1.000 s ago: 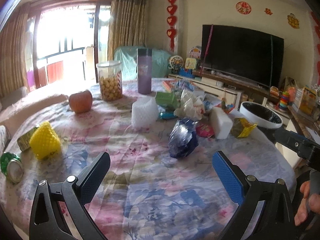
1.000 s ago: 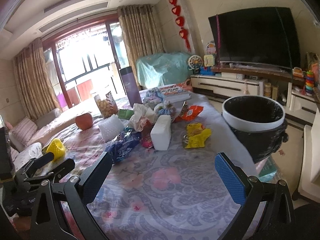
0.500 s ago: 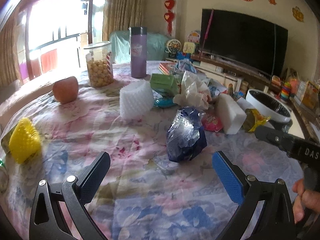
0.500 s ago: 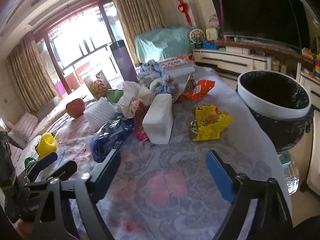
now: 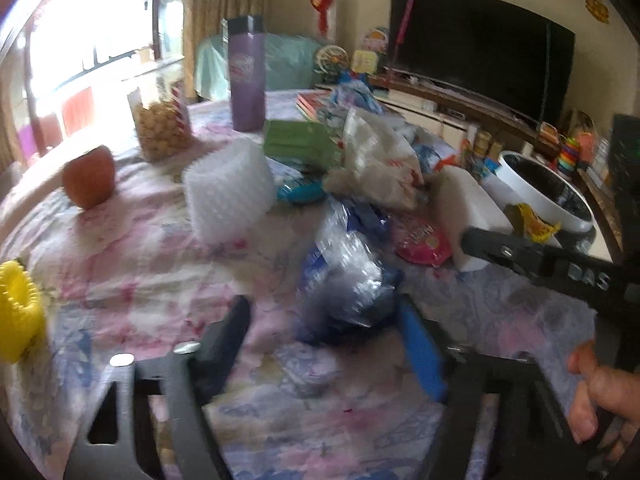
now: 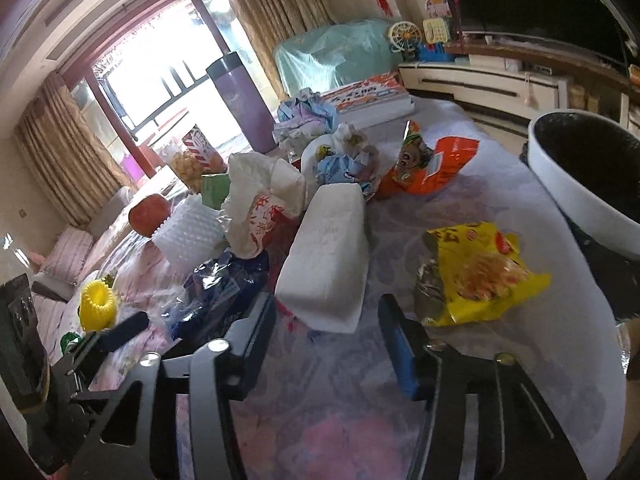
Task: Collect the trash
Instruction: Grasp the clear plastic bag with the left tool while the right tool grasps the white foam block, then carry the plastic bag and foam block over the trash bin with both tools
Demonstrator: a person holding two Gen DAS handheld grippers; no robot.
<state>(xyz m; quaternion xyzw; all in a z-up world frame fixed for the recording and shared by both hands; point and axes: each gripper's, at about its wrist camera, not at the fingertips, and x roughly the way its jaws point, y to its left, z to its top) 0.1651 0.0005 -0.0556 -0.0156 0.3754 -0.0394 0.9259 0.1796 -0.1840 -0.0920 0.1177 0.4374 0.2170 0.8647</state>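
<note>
A crumpled blue plastic bag (image 5: 348, 276) lies on the floral tablecloth, just ahead of my open left gripper (image 5: 324, 320); its near end reaches between the fingertips. It also shows in the right wrist view (image 6: 220, 288). My right gripper (image 6: 326, 320) is open, its fingertips at the near end of a white foam block (image 6: 328, 252), with a yellow snack wrapper (image 6: 476, 272) to its right. The white-rimmed trash bin (image 6: 576, 184) with a black liner stands at the table's right edge.
More litter sits mid-table: a white plastic bag (image 5: 376, 160), a pink wrapper (image 5: 420, 240), an orange wrapper (image 6: 432, 164), a white foam net (image 5: 228, 188). An apple (image 5: 88, 176), snack jar (image 5: 160, 124), purple bottle (image 5: 248, 76) and yellow foam net (image 5: 16, 316) stand further left.
Both grippers moved forward and down toward the table. The left one closed in on the blue bag and narrowed; the right one neared the white foam block and narrowed too.
</note>
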